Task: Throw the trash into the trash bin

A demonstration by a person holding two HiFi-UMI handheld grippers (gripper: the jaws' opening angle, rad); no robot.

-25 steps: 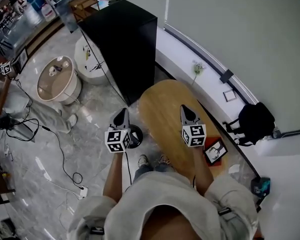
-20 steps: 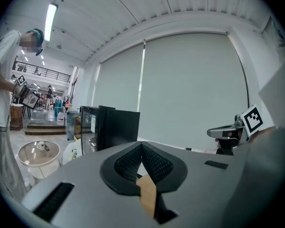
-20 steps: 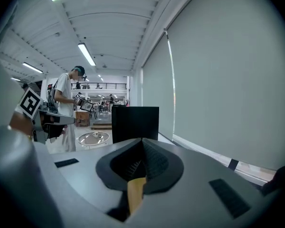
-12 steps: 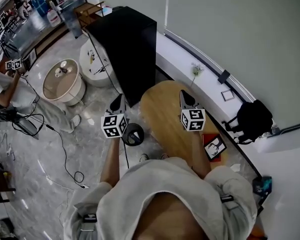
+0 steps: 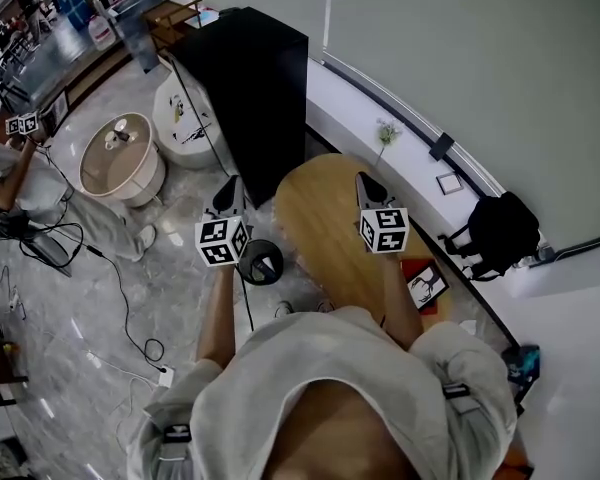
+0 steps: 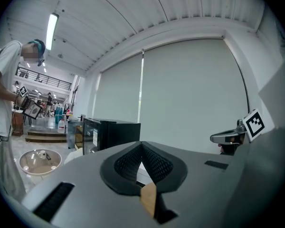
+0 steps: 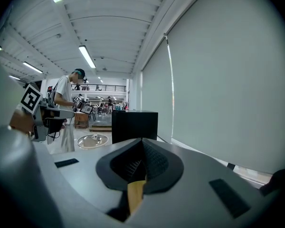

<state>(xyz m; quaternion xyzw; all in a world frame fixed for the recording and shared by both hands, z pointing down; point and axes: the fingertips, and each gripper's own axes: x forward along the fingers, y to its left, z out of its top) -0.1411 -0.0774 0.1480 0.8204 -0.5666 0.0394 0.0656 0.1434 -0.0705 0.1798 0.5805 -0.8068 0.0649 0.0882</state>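
In the head view my left gripper [image 5: 230, 185] hangs over the floor, left of the oval wooden table [image 5: 325, 218]. My right gripper [image 5: 363, 180] is held over that table. Both point away from me, about level. Each gripper's own view shows its jaws meeting, with nothing between them: left gripper [image 6: 141, 144], right gripper [image 7: 142, 141]. A small round black bin [image 5: 264, 264] stands on the floor by the table's left edge, just below my left gripper's marker cube. I make out no trash on the table.
A tall black cabinet [image 5: 250, 78] stands beyond the table. A round beige low table [image 5: 118, 158] and a white round object [image 5: 178, 113] sit on the floor at left, with cables [image 5: 120, 298]. A red-and-black framed item [image 5: 425, 286] lies on the table's right end. Another person [image 7: 66, 110] stands at far left.
Both grippers have risen and sit a little higher in the head view. Both stay shut. My feet, seen earlier under the table's edge, are now hidden.
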